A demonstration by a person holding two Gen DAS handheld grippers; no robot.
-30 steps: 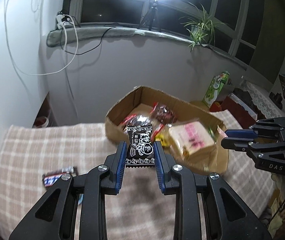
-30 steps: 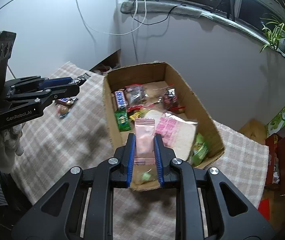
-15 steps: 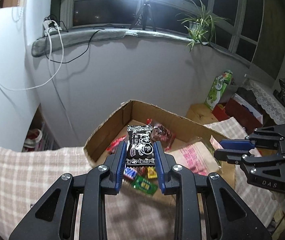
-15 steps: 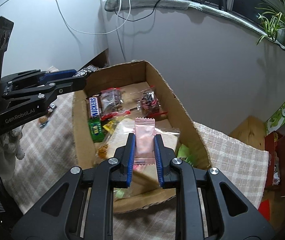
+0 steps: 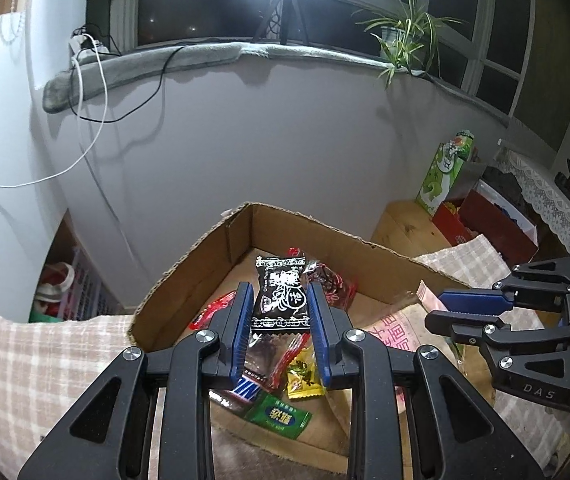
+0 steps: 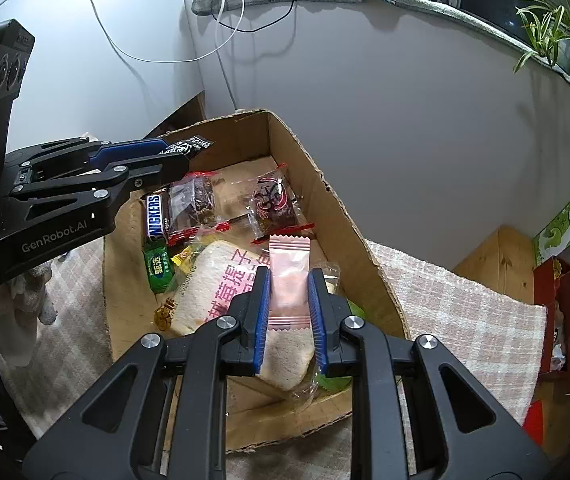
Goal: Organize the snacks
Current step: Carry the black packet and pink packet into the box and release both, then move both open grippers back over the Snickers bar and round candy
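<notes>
My left gripper [image 5: 281,300] is shut on a black candy packet [image 5: 281,298] and holds it over the near left part of the open cardboard box [image 5: 325,236]. My right gripper [image 6: 288,280] is shut on a pink packet [image 6: 289,276] and holds it over the box [image 6: 309,160], above a wrapped bread slice [image 6: 221,280]. The box holds a Snickers bar [image 6: 153,216], a green candy [image 6: 159,266], a yellow candy [image 5: 303,374] and dark red-edged packets [image 6: 273,202]. Each gripper shows in the other's view, the right one [image 5: 445,308] and the left one [image 6: 173,156].
The box stands on a checked cloth [image 6: 457,304]. A grey wall rises just behind it. A green carton [image 5: 447,170] and a red box [image 5: 485,220] sit on a wooden stand to the right. A shelf with bags [image 5: 57,284] is at the far left.
Both grippers have moved forward with their packets, from before the box's near edge to above its inside. The box now fills more of both views.
</notes>
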